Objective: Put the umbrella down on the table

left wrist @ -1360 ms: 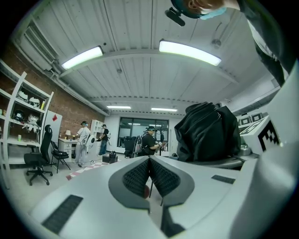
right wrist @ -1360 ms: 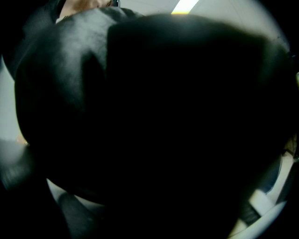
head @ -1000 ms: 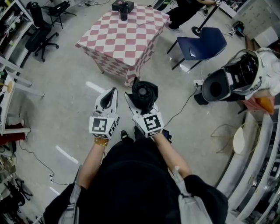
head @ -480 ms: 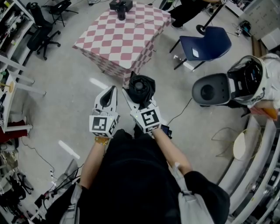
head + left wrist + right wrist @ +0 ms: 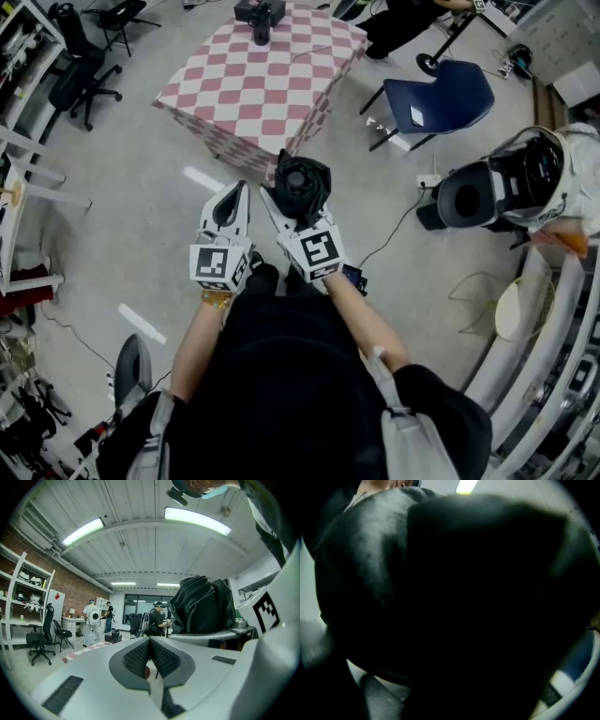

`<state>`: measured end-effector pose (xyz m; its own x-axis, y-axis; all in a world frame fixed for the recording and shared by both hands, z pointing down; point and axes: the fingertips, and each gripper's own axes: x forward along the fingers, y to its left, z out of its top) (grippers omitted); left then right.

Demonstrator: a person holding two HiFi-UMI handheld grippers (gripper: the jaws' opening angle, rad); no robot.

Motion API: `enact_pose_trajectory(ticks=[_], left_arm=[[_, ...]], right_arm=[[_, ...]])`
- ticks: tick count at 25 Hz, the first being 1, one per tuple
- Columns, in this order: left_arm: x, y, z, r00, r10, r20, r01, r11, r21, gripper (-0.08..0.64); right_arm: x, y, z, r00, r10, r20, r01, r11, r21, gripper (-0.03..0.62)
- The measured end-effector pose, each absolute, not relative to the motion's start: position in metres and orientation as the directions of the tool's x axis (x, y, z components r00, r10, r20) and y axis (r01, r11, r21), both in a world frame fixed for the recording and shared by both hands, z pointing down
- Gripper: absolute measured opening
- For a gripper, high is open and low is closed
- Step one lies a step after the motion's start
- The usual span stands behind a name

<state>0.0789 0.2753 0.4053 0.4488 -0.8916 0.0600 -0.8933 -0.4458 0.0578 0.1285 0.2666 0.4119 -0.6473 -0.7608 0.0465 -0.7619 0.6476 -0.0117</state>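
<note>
A folded black umbrella [image 5: 300, 186] is held level over the floor, with my right gripper [image 5: 292, 202] shut on it. In the right gripper view its dark fabric [image 5: 454, 597] fills almost everything and hides the jaws. My left gripper [image 5: 240, 194] travels just to the left of it, shut with nothing between its pads [image 5: 140, 656]. The left gripper view shows the umbrella [image 5: 201, 604] bulging at the right. Ahead stands the table [image 5: 253, 84] with a pink and white checked cloth, its near corner just beyond the umbrella's tip.
A black box [image 5: 261, 13] sits at the table's far edge. A blue chair [image 5: 436, 94] stands to the right of the table, and a white domed machine [image 5: 497, 183] further right. Office chairs [image 5: 80, 80] and shelving line the left. A cable [image 5: 398, 230] trails on the floor.
Both grippers have moved forward together, and the table's near corner now lies closer to the umbrella's tip. The right gripper's hold on the umbrella is unchanged.
</note>
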Motion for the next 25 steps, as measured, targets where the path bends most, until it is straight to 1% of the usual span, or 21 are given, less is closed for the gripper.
enact_pose_trajectory(ticks=[13,19,25], left_arm=[[-0.011,0.219,0.4,0.504,-0.863,0.044,-0.863,-0.5,0.073,0.014],[-0.029,0.2,0.401,0.492,-0.869,0.044,-0.869,-0.488,0.082,0.014],[-0.031,0.171,0.408,0.472,-0.88,0.052,-0.881,-0.467,0.078,0.014]], right_arm=[[0.04,0.213,0.402,-0.601,-0.797,0.067,-0.797,0.603,0.034,0.167],[0.018,0.195,0.402,-0.619,-0.782,0.073,-0.782,0.622,0.036,0.167],[0.014,0.166,0.407,-0.64,-0.764,0.077,-0.765,0.643,0.028,0.167]])
